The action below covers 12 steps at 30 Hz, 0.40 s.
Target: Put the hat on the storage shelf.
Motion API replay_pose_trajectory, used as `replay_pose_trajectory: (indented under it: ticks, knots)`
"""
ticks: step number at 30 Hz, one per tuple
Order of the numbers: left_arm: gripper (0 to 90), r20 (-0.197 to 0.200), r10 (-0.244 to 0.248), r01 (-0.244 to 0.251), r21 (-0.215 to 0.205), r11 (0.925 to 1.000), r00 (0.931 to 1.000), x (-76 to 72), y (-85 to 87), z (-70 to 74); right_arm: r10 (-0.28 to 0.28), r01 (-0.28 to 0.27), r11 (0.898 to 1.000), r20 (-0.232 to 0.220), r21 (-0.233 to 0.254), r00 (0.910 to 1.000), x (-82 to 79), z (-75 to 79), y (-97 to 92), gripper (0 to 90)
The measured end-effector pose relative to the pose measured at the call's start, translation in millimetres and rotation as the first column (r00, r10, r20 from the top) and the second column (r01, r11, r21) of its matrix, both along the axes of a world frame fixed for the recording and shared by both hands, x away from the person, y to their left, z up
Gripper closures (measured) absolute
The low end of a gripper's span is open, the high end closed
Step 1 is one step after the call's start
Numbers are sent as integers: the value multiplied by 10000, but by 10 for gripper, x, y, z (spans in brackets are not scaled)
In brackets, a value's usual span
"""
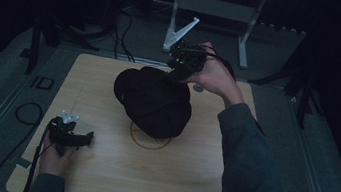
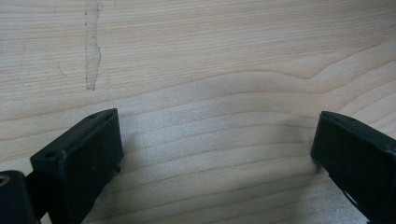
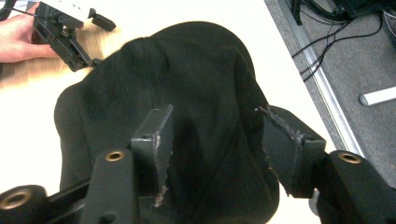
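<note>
High view: black soft fabric cap [image 1: 155, 101] heaped mid-table on the pale wooden tabletop [image 1: 111, 178], partly covering a thin drawn circle [image 1: 149, 141].

Looks light, limp, non-fragile; creases and sags, so likely to fold under a pinch rather than slip. Best hold probably a bunched fold near the far edge, or the stiffer brim at its left. Right gripper [image 3: 212, 135] at the cap's far side, jaws apart with cloth between them, not visibly clamped. Left gripper [image 2: 215, 154] resting well apart near the front-left corner, jaws spread wide over bare wood, holding nothing. Nothing else on the table in the way; cables [image 1: 127, 32] and white frame legs [image 1: 180, 31] on the floor beyond.
</note>
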<state>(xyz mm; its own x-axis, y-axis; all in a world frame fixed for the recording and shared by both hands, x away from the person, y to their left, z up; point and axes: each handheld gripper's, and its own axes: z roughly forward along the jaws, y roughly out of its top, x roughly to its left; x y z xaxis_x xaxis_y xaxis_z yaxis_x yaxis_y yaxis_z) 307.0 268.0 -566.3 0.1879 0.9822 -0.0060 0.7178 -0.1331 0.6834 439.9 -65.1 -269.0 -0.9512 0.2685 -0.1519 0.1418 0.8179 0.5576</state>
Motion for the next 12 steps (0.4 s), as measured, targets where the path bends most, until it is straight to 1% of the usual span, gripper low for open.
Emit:
replay_pose_trajectory:
  ticks: [3, 8, 12]
  knots:
    - [18, 20, 5, -5, -3, 10000, 10000, 0, -1, -1, -112, 111, 9998, 67, 184, 9999, -23, -4, -117, 389]
    - [18, 17, 4, -4, -4, 10000, 10000, 0, -1, -1, -223, 218, 9991, 121, 375, 9997, -78, -10, -284, 374]
    - [18, 21, 9, -8, -8, 10000, 10000, 0, -1, -1, -262, 255, 9989, 163, 403, 9995, -129, -30, -405, 365]
